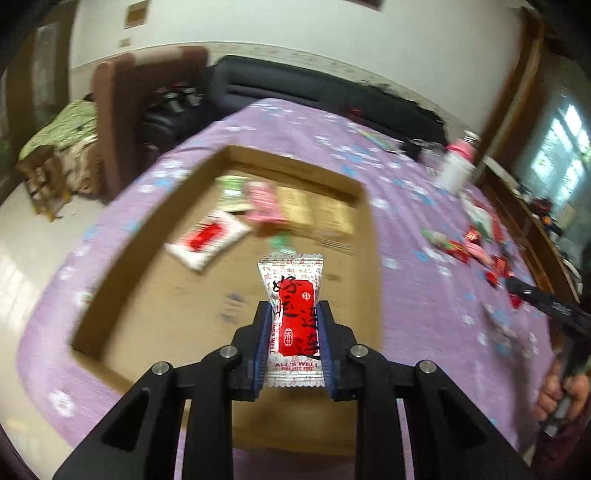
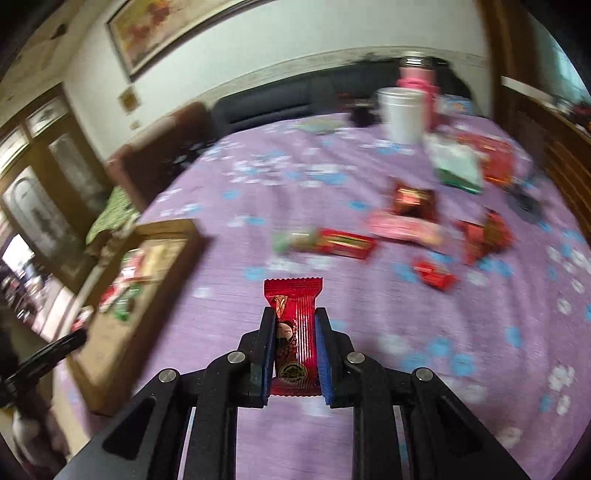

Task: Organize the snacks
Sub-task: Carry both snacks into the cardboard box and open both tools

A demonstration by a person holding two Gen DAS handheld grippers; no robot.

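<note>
1. Tabletop under purple cloth with pale blue and white flower print; dark sofa and brown armchair behind; white wall with a framed picture; wooden panelling at right.
2. Shallow open cardboard box on the cloth, holding several flat wrapped snacks.
3. White sachet with red panel and black script, clamped between blue pads of left gripper, above the box; long axis pointing away from the camera, crimped end forward.
4. Dark red foil sachet with gold emblem, clamped in right gripper, above bare cloth; long axis likewise forward.
5. Loose red, pink and green packets scattered right of the box; silver canister and pink bottle behind.
6. Background motion-blurred; box contents and packet print unreadable; box cut off in right view.
</note>
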